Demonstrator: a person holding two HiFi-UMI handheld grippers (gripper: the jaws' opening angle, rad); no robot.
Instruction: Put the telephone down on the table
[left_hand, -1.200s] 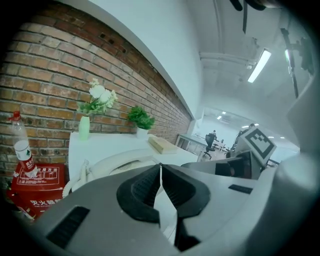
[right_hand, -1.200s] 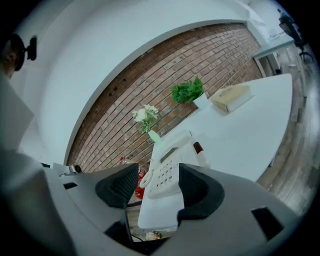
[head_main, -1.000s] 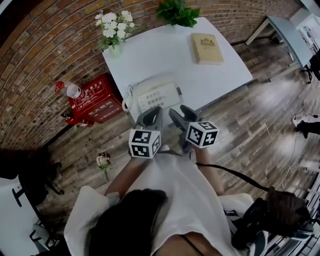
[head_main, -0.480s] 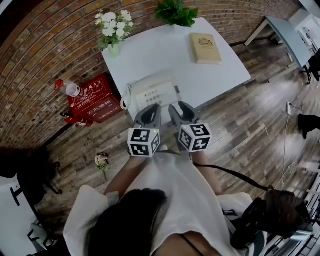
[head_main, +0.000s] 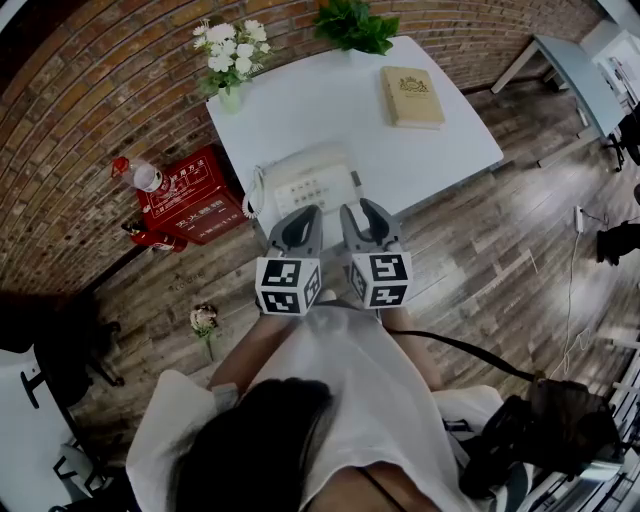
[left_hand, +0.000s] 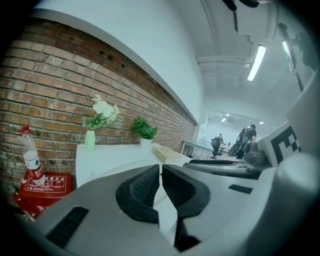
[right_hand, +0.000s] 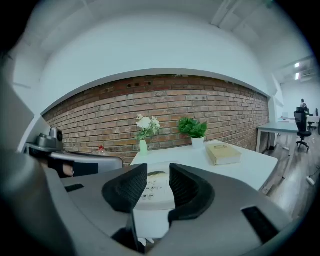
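Note:
The white telephone (head_main: 305, 185) lies on the white table (head_main: 330, 100) near its front edge, handset on its cradle and coiled cord at its left. Both grippers hover just in front of it, apart from it. My left gripper (head_main: 300, 222) points at the table, its pads (left_hand: 142, 190) drawn together with only a thin slit between them and nothing held. My right gripper (head_main: 365, 220) has just been closing its jaws; a gap remains and nothing is between them. In the right gripper view the telephone (right_hand: 152, 187) shows through that gap of my right gripper (right_hand: 158, 175).
A tan book (head_main: 412, 96) lies at the table's right. A vase of white flowers (head_main: 228, 60) and a green plant (head_main: 355, 25) stand along its back edge. On the floor to the left are a red box (head_main: 190, 205) and a bottle (head_main: 140, 178).
My right gripper has rolled, so its marker cube now faces squarely up, and its jaws have narrowed. The left gripper and the telephone have stayed put.

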